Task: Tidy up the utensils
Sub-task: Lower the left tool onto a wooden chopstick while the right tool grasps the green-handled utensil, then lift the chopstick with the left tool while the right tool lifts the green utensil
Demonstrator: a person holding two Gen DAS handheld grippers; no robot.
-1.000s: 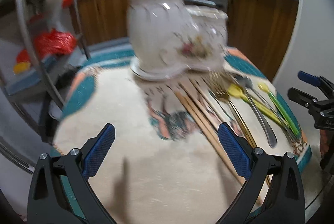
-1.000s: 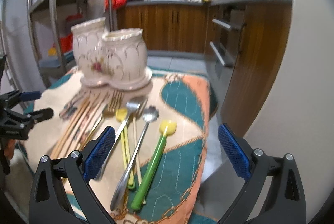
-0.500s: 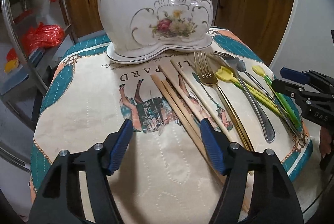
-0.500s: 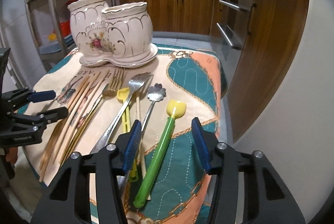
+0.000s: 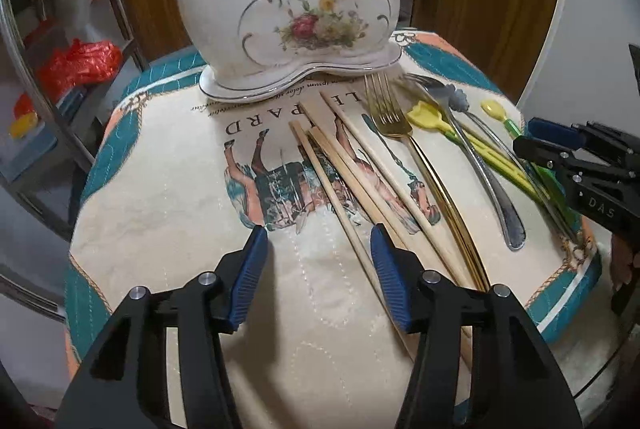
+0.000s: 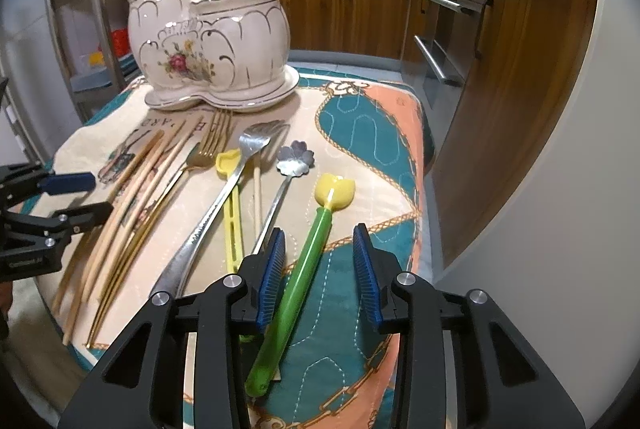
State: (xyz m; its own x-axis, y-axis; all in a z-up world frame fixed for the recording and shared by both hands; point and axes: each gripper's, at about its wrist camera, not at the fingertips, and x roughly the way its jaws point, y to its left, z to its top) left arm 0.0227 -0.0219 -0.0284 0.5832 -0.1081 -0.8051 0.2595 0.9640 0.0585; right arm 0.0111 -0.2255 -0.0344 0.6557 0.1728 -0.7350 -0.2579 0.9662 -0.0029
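Your two grippers have both narrowed their jaws since a second ago, and both have come closer to the cloth-covered table [image 5: 168, 213]. Your left gripper [image 5: 318, 275] now hovers with fingers apart and empty, its right pad just beside the wooden chopsticks [image 5: 340, 165]. Your right gripper [image 6: 319, 273] stands with fingers apart on either side of the green-handled spoon [image 6: 304, 261] (not yet clamped on it), whose yellow bowl points toward the holder. The two-pot ceramic utensil holder [image 5: 288, 13] sits at the table's far edge; its insides cannot be seen from either view. Laid out in front of it, side by side: the chopsticks, a gold fork [image 6: 188, 173], a steel fork [image 6: 224, 197], a yellow spoon [image 6: 232, 205] and a flower-headed spoon [image 6: 288, 169].
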